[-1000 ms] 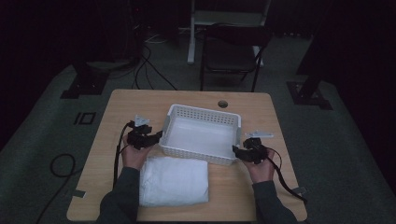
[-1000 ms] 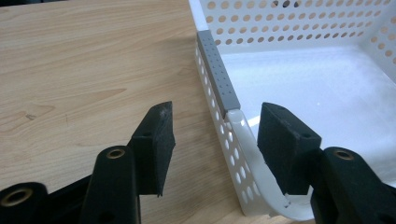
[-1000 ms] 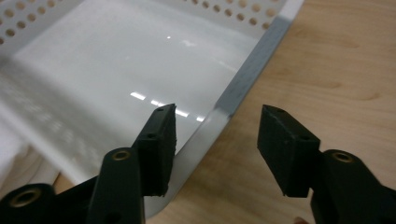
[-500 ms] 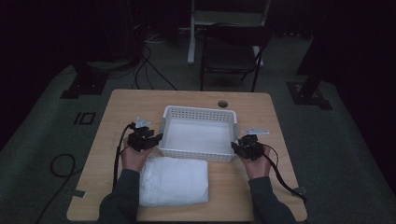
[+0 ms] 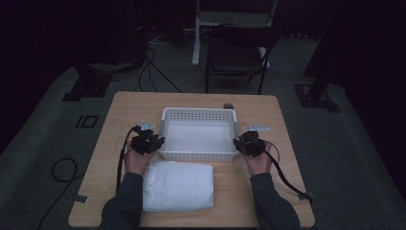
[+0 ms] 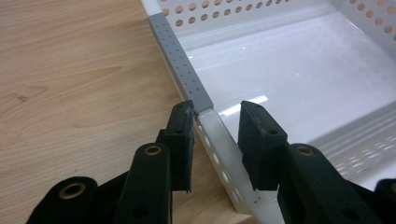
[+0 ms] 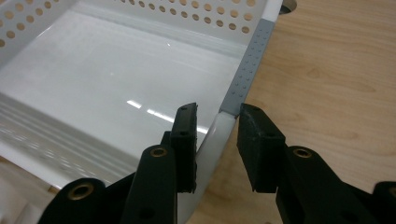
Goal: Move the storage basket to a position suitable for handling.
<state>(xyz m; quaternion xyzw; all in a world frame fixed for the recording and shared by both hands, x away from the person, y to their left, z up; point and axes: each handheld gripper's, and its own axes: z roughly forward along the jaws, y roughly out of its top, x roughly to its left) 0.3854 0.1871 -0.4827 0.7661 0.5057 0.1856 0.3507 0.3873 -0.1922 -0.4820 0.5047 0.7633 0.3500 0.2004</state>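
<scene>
The white perforated basket (image 5: 199, 134) sat mid-table on the wooden table (image 5: 282, 120), just behind a folded white cloth (image 5: 178, 186). L gripper (image 6: 215, 122) straddled the basket's left rim near the front corner — jaws had just been closing, one outside, one inside the wall, clamped on it. R gripper (image 7: 217, 122) did the same on the right rim, by the grey grip strip (image 7: 247, 70) — also clenched.
</scene>
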